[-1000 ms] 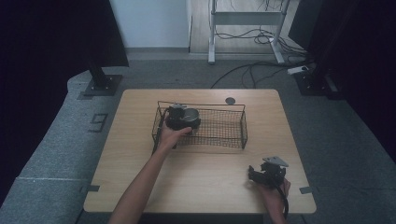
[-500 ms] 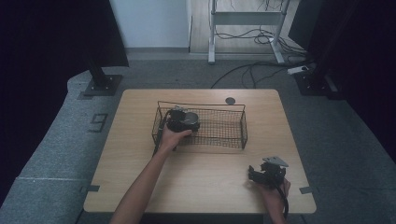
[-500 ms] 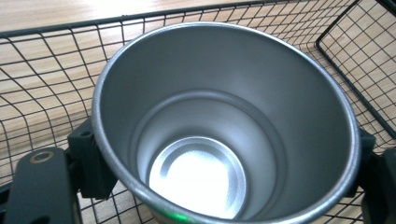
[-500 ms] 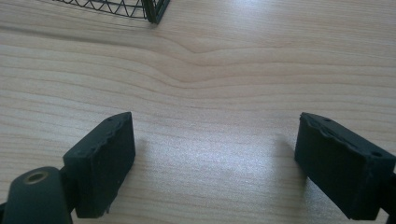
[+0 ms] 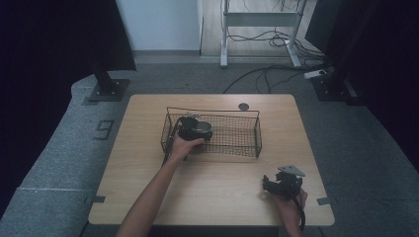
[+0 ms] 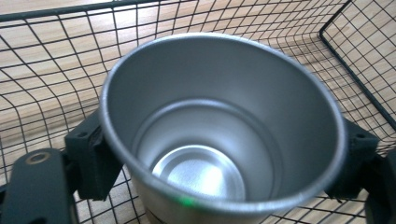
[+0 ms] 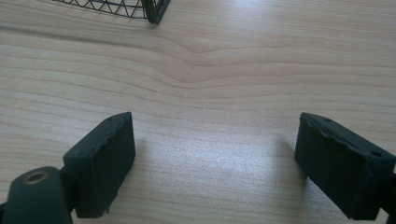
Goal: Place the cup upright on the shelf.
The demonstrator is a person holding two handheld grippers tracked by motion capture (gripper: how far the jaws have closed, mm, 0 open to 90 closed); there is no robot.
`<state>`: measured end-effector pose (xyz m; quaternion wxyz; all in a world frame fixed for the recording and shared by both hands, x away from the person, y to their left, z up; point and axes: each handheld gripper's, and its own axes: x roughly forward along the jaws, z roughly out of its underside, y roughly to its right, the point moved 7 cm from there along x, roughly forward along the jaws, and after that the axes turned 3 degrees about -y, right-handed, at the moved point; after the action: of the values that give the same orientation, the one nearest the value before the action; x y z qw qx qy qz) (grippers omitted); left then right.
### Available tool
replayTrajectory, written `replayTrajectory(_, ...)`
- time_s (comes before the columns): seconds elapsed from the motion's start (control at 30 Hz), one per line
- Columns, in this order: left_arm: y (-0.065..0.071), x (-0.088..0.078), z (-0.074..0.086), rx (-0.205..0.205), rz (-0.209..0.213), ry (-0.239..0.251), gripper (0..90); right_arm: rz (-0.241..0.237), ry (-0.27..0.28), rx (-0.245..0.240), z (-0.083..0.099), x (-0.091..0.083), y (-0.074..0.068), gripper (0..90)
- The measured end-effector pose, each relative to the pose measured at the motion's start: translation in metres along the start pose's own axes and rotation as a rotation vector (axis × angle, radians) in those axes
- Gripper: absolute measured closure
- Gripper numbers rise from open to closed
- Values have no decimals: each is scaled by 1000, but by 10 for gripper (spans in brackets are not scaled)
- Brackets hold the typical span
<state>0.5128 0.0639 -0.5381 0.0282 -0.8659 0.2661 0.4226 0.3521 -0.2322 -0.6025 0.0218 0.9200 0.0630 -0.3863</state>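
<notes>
— Nothing much has shifted since a moment ago: the left gripper (image 5: 193, 129) stays inside the black wire mesh basket (image 5: 247, 143).
— Holding what?
— A shiny round steel cup (image 6: 219, 135), upright, clamped between its jaws.
— The right gripper (image 7: 215, 158)?
— Jaws wide apart, empty, over the pale wooden table (image 7: 233, 70).

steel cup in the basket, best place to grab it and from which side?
Grip the steel cup across its outer wall just below the rim, coming from above the wire basket, whose sides block a side approach. It stands upright, mouth open and empty. The left claw already has a jaw on each side of it that way.
</notes>
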Motion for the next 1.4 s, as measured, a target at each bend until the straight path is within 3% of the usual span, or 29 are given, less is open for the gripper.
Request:
replayTrajectory(0.4, 4, -1, 3, 21, -1, -21, 136, 0, 0, 0, 0, 0, 0, 122)
replayTrajectory(0.53, 5, -9, -3, 34, 14, 31, 85, 0, 0, 0, 0, 0, 0, 122)
replayTrajectory(0.73, 3, -29, -10, 48, -7, 86, 80, 0, 0, 0, 0, 0, 0, 123)
replayTrajectory(0.87, 3, -44, -10, 55, 5, 121, 67, -1, 1, -1, 0, 0, 0, 124)
replayTrajectory(1.0, 2, -56, -3, 80, -5, 144, 87, -1, 1, -1, 0, 0, 0, 125)
replayTrajectory(1.4, 8, -84, 27, 92, 68, 201, 107, -1, 0, 2, 0, 0, 0, 125)
